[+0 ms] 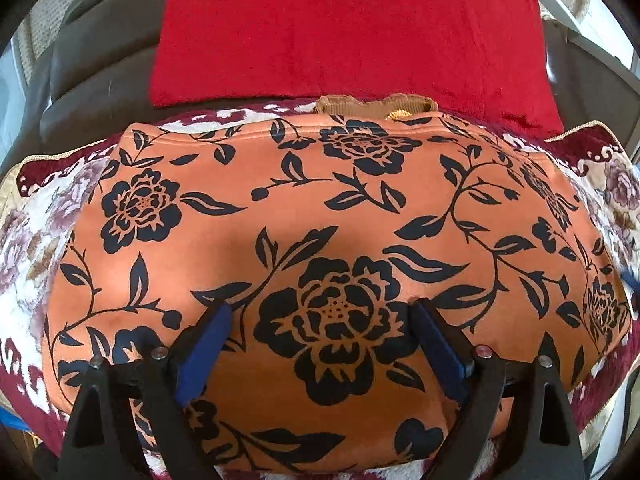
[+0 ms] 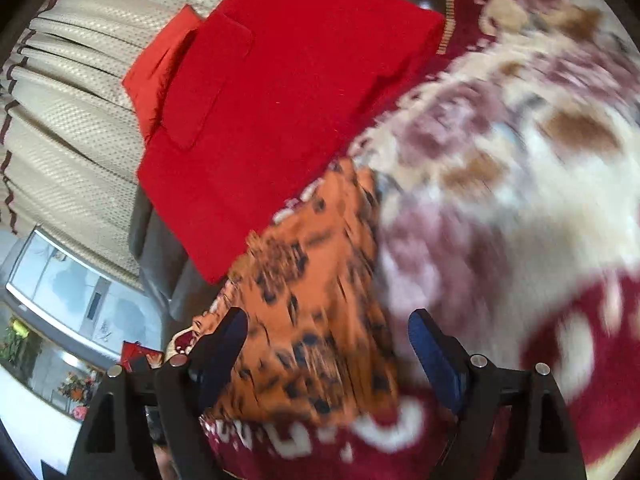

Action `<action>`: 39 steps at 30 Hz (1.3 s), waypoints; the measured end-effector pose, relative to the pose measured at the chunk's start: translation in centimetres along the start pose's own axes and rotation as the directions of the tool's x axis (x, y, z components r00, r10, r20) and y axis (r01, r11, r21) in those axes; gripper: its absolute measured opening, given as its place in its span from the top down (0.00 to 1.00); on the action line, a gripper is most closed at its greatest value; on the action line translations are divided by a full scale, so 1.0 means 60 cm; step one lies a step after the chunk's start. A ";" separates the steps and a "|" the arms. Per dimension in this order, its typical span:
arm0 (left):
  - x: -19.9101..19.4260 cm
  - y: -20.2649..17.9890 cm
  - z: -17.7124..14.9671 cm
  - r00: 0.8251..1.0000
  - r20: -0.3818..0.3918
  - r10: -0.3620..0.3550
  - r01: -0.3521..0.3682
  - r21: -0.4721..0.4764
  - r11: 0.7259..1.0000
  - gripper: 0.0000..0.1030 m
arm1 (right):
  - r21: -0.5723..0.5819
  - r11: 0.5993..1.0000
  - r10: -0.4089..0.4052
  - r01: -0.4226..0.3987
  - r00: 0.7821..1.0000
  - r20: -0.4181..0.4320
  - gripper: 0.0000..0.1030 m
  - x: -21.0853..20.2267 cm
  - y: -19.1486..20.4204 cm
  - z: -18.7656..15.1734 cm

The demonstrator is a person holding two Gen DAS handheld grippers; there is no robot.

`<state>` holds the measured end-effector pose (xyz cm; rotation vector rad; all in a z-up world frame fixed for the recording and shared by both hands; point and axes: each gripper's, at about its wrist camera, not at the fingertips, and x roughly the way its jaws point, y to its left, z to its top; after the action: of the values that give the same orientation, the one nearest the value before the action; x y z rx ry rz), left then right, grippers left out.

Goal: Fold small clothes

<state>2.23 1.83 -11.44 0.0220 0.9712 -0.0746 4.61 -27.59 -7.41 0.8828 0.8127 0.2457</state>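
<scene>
The orange garment [image 1: 320, 216] printed with black flowers is lying flat and smoothed out on a plush blanket [image 1: 36, 216] patterned in maroon, cream and mauve, and it is covering most of the blanket's middle. At the garment's far edge, a brown ribbed band [image 1: 372, 106] is peeking out. Beyond it, a folded red garment [image 1: 352, 28] is resting at the blanket's far edge, partly over a grey seat [image 1: 92, 68].

The left tool [image 1: 322, 312] is hovering over the near part of the orange garment with its blue-padded fingers [image 1: 208, 344] spread wide, and nothing is pinched between them.

The right-wrist view is blurred. The right tool [image 2: 328, 332] is also standing spread and pinching nothing, above the garment's edge [image 2: 320, 300] where it meets the blanket. A cream curtain [image 2: 80, 92] is hanging to the side.
</scene>
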 end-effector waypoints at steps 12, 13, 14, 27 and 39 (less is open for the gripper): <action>0.004 -0.001 -0.005 1.000 0.015 0.002 -0.003 0.042 0.999 0.06 | -0.289 0.932 -0.251 0.220 0.965 -0.075 0.88 0.157 0.080 0.114; 0.007 -0.001 -0.007 1.000 0.018 0.004 -0.005 0.039 0.999 0.05 | -0.269 0.932 -0.274 0.243 0.958 -0.081 0.88 0.164 0.067 0.118; 0.009 -0.003 -0.007 1.000 0.019 0.008 -0.008 0.038 0.999 0.04 | -0.205 0.943 -0.293 0.263 0.947 -0.134 0.88 0.183 0.032 0.121; -0.098 0.100 0.003 0.990 0.141 0.003 0.010 -0.088 0.996 0.05 | -0.171 0.985 -0.031 0.023 0.998 -0.045 0.23 0.048 0.125 0.032; -0.089 0.301 -0.067 0.986 0.011 0.168 -0.154 -0.345 0.926 0.07 | -0.055 0.997 -0.061 0.057 0.996 -0.069 0.15 0.035 0.072 -0.054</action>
<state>-2.75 20.31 -9.53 -0.2209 0.9277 0.2462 4.28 -21.87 -6.39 0.8026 0.8926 0.2466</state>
